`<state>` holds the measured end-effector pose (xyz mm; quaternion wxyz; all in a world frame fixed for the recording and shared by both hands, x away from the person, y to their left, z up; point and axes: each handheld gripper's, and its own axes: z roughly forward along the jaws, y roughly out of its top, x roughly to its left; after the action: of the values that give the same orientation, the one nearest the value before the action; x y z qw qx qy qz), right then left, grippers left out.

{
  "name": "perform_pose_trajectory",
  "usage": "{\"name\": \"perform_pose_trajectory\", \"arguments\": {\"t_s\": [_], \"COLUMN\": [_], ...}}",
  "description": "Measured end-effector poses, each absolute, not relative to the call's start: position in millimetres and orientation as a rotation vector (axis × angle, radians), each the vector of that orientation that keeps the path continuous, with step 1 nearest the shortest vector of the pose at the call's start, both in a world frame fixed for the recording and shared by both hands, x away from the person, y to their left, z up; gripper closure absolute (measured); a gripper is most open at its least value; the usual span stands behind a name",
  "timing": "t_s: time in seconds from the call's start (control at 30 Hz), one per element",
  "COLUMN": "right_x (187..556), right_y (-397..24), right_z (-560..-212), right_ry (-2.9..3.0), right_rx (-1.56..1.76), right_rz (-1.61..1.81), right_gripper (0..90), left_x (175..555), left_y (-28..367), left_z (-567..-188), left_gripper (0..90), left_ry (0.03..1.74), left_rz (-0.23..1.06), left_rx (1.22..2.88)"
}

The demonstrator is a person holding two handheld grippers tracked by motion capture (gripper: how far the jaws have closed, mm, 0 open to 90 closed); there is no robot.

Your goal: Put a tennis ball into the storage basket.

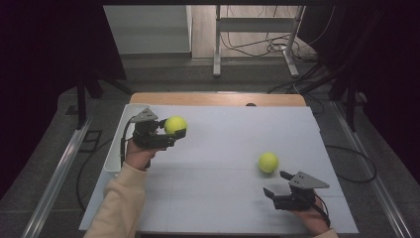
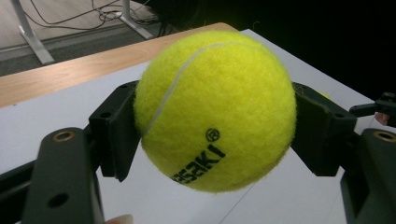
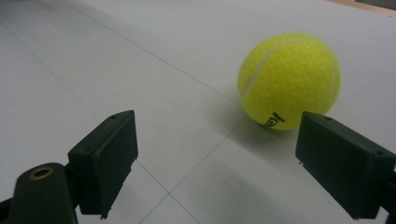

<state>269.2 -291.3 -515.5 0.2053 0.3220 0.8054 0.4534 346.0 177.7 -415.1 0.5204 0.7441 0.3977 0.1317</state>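
The white table (image 1: 223, 198) sits in a dim room. Nearest, the right tool (image 1: 277, 183) gapes wide, empty, just short of the loose ball (image 1: 268, 162). Farther left, the left tool (image 1: 174, 133) clamps a second ball (image 1: 175, 124) above the table.

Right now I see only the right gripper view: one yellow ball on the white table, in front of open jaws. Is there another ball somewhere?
Observer: Yes, a second tennis ball is held in the left gripper, above the table's left side.
Operator: Is the grip good?
Observer: In the left gripper view the ball sits between both pads, pressed from each side.
Operator: What is near that hand?
Observer: A white bin stands along the table's left edge, beside it.
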Motion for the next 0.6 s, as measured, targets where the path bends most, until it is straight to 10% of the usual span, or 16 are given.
{"name": "perform_pose_trajectory", "arguments": {"t_s": [0.6], "right_x": [269], "right_y": [-291], "right_z": [-516], "right_ry": [2.244], "right_rx": [0.898], "right_rz": [1.263], "right_gripper": [13.4], "left_x": [345], "left_y": [195], "left_z": [-411], "left_gripper": [26.0], "left_ry": [0.992], "left_rz": [0.332], "left_rx": [1.751]}}
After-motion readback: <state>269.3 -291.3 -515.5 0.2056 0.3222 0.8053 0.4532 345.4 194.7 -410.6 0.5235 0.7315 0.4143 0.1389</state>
